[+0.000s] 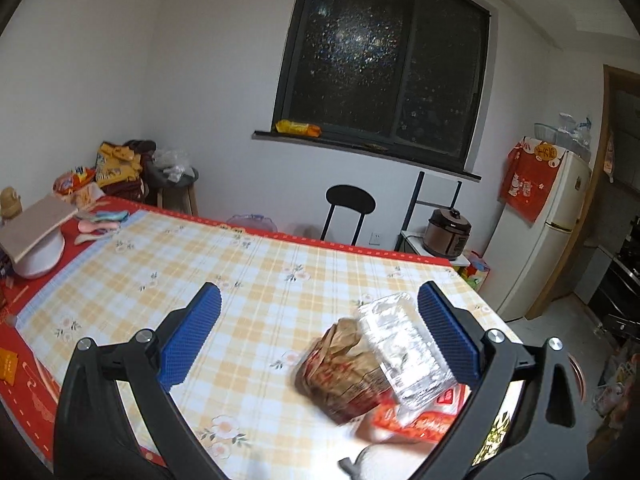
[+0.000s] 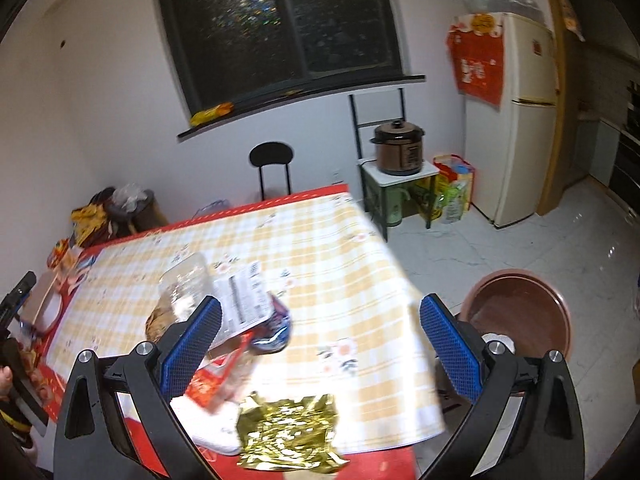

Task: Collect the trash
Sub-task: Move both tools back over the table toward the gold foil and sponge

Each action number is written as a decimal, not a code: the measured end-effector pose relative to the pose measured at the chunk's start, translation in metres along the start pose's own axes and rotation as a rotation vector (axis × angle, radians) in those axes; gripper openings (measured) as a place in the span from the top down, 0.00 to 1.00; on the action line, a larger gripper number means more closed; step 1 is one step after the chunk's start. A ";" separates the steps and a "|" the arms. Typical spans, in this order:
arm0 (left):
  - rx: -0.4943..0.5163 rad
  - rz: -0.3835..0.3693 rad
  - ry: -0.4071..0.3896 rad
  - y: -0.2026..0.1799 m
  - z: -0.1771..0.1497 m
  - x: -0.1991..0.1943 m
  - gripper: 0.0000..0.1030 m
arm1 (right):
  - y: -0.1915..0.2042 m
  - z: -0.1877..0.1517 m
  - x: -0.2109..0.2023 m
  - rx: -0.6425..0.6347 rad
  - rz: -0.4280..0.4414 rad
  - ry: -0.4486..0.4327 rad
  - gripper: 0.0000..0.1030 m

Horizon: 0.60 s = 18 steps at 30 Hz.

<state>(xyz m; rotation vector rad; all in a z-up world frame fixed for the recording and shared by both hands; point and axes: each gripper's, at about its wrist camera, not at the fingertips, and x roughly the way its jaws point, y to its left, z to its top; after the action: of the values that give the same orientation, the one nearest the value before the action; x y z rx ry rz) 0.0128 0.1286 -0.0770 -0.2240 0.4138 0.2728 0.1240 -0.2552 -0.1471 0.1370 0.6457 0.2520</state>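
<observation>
While both grippers hover over the worktop (image 1: pixel 260 264) with its yellow plaid cloth, the trash lies heaped near the worktop's near right corner. The left gripper (image 1: pixel 320 336) has its blue pads spread wide, holding nothing; the pile sits low between them, nearer the right-hand pad. In that view a crumpled brown paper bag (image 1: pixel 340 372) lies with its long axis running from lower left up toward the right, and a clear plastic container (image 1: pixel 404 344) rests against its right side, tilted, its long axis slanting from upper left to lower right. A red-and-white wrapper (image 1: pixel 424 420) pokes out beneath both. The right gripper (image 2: pixel 320 340) likewise stands wide apart and empty. Its left pad overlaps the same heap: the clear container points away up-left, a white printed label (image 2: pixel 244 296) lies across it, and a dark blue foil piece (image 2: pixel 276 332) sits at its near end. A crinkled gold foil wrapper (image 2: pixel 286 436) lies flat at the worktop's near edge, its long axis roughly left to right, just beside a white item whose identity is unclear. On the floor to the right stands a brown round bin (image 2: pixel 520 312), well apart from the pile.
</observation>
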 end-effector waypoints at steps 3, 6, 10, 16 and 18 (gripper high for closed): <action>-0.005 -0.032 0.032 0.015 -0.009 0.007 0.06 | 0.024 -0.009 0.006 -0.017 0.001 0.021 0.05; 0.003 -0.063 0.074 0.023 -0.018 0.017 0.06 | 0.044 -0.019 0.014 -0.018 -0.005 0.040 0.05; 0.038 -0.124 0.144 0.030 -0.030 0.030 0.06 | 0.064 -0.041 0.026 -0.014 -0.026 0.082 0.05; 0.102 -0.208 0.241 0.034 -0.052 0.056 0.06 | 0.080 -0.078 0.041 0.023 -0.075 0.154 0.05; 0.101 -0.231 0.272 0.037 -0.060 0.065 0.06 | 0.085 -0.091 0.044 0.028 -0.081 0.176 0.05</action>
<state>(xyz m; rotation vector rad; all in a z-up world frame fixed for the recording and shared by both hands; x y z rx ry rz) 0.0367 0.1610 -0.1641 -0.2082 0.6632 -0.0070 0.0863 -0.1573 -0.2271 0.1159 0.8283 0.1777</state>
